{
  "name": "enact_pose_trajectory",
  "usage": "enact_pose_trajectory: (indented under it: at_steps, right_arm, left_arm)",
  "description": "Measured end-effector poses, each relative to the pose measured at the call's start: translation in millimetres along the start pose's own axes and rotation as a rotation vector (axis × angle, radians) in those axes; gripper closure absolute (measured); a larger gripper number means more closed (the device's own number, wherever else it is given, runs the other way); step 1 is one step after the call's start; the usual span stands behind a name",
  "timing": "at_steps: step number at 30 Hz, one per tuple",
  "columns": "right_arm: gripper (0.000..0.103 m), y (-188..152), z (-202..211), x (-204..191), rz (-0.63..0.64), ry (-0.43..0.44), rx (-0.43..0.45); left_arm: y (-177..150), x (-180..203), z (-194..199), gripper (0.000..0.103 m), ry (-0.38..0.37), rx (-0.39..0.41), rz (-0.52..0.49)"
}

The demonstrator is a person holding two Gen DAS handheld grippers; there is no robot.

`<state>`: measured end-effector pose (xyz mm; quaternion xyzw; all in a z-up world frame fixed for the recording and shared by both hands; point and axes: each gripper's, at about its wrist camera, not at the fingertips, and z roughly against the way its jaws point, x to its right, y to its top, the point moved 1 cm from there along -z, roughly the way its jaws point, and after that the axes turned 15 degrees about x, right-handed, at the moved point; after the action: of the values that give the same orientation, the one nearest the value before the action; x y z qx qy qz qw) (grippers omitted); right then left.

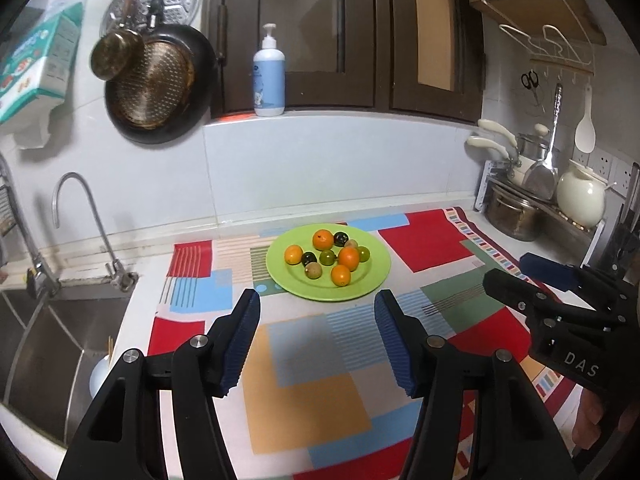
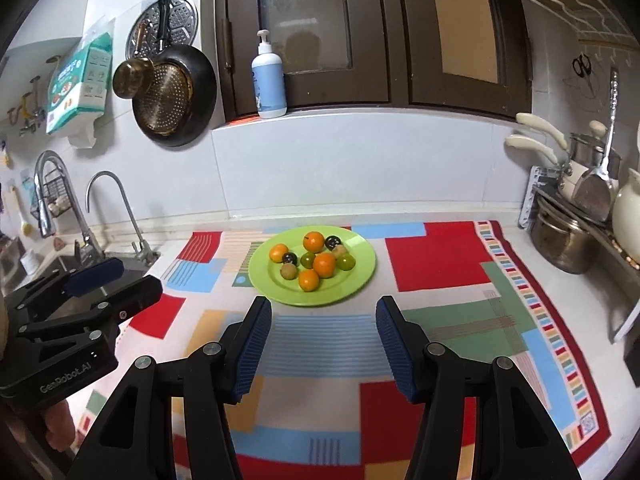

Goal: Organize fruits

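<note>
A green plate [image 1: 376, 276] [image 2: 360, 276] sits on the patterned cloth and holds several small fruits: oranges [image 1: 323, 239] [image 2: 313, 241], dark plums [image 1: 341, 238] [image 2: 331, 243], green ones [image 1: 327, 257] [image 2: 346, 262] and brownish ones [image 1: 313, 270] [image 2: 289, 271]. My left gripper [image 1: 318, 312] is open and empty, hovering just in front of the plate. My right gripper [image 2: 324, 318] is open and empty, also just in front of the plate. Each gripper shows from the side in the other's view, the right one [image 1: 516, 280] and the left one [image 2: 120, 280].
A sink with two taps [image 1: 96, 216] [image 2: 116, 204] lies left of the cloth. Pots, a ladle and a white kettle [image 1: 580, 196] crowd a rack at the right. A soap bottle [image 1: 269, 76] stands on the sill. Pans [image 2: 176, 96] hang on the wall.
</note>
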<state>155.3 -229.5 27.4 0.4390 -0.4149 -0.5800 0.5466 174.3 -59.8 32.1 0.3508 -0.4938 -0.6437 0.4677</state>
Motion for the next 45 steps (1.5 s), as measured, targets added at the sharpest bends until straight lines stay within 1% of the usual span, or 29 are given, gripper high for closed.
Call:
enact_pose_trajectory:
  at_steps: [9,11,12,13,14,19,21,26,29,33,45]
  right_arm:
    - [0.048,-7,43,6,0.007,0.028,0.010]
    - [0.047,-9,52,6,0.007,0.031,0.007]
    - [0.045,-10,57,7,0.003,0.031,0.006]
    - [0.037,-11,61,7,0.000,0.026,0.009]
    - [0.034,-12,65,7,0.000,0.022,0.013]
    - [0.034,-16,84,4,0.010,0.031,0.022]
    - [0.034,-17,91,4,0.009,0.034,0.027]
    - [0.034,-20,105,3,0.015,0.030,0.034]
    - [0.034,-21,111,3,0.018,0.029,0.037]
    - [0.034,-21,117,4,0.021,0.028,0.040]
    - [0.034,-22,126,3,0.025,0.038,0.046]
  left_arm:
    - [-6,19,43,0.040,0.021,0.014,0.012]
    - [-7,21,52,0.036,0.030,0.022,0.008]
    - [-7,22,57,0.036,0.035,0.025,0.008]
    - [-8,23,61,0.036,0.040,0.029,0.009]
    - [-9,23,67,0.035,0.048,0.034,0.009]
    - [-12,27,84,0.026,0.061,0.041,0.007]
    - [-12,27,90,0.020,0.071,0.045,0.005]
    - [-13,30,103,0.019,0.082,0.053,0.001]
    - [-13,30,110,0.016,0.086,0.060,0.003]
    - [-13,31,116,0.015,0.093,0.067,0.004]
    - [-15,30,123,0.014,0.112,0.076,0.009]
